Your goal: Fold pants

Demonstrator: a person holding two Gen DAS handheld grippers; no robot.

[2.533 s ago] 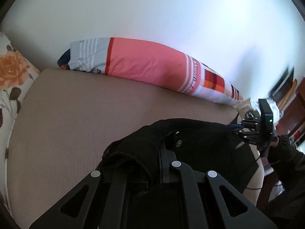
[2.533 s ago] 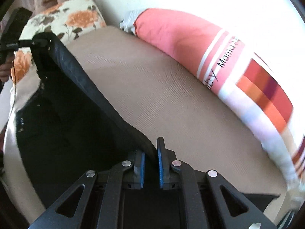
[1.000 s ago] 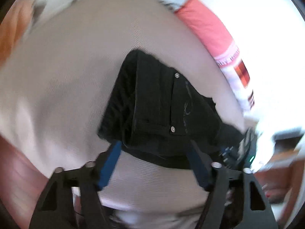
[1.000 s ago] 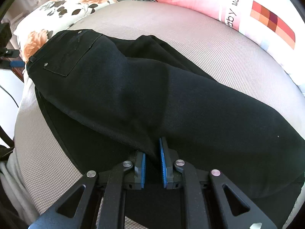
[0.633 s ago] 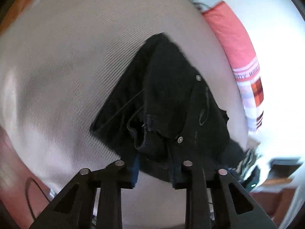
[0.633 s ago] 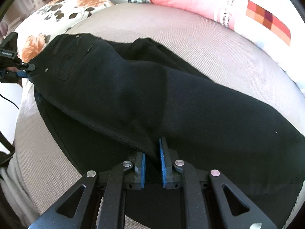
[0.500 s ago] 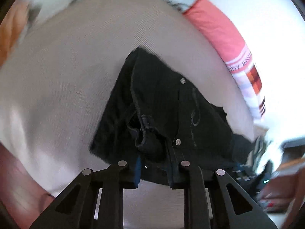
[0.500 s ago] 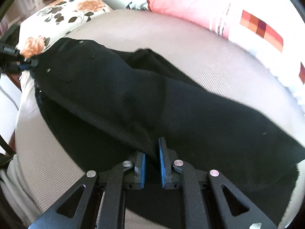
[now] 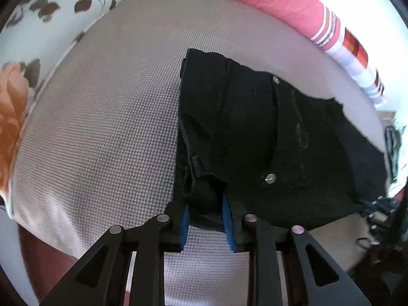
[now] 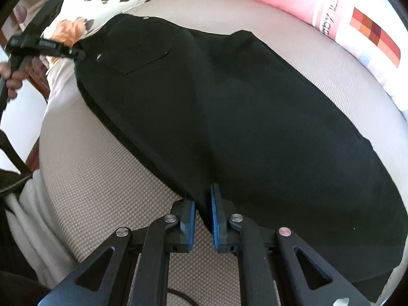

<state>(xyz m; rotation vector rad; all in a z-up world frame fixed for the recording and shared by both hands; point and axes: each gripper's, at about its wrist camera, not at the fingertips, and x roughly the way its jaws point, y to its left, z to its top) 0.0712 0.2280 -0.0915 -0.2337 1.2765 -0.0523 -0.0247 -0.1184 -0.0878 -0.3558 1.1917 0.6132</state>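
Observation:
Black pants point(image 10: 242, 107) lie folded lengthwise, leg over leg, on a beige mattress point(image 10: 107, 178). The waistband end point(image 9: 255, 132) with its rivets fills the left wrist view. My left gripper point(image 9: 206, 219) is shut on the bunched waistband corner near the mattress's front edge. It also shows in the right wrist view point(image 10: 76, 51) at the far left, holding the waistband. My right gripper point(image 10: 202, 216) is shut on the front edge of the pant leg, low on the mattress.
A long pink and striped pillow point(image 9: 293, 12) lies along the white wall at the back. A floral pillow point(image 9: 38, 25) sits at the head end. The mattress edge drops off in front of both grippers.
The pants have come down from the air and now lie flat and stretched on the mattress. My left gripper opened briefly, then closed on the waistband corner. My right gripper kept its hold.

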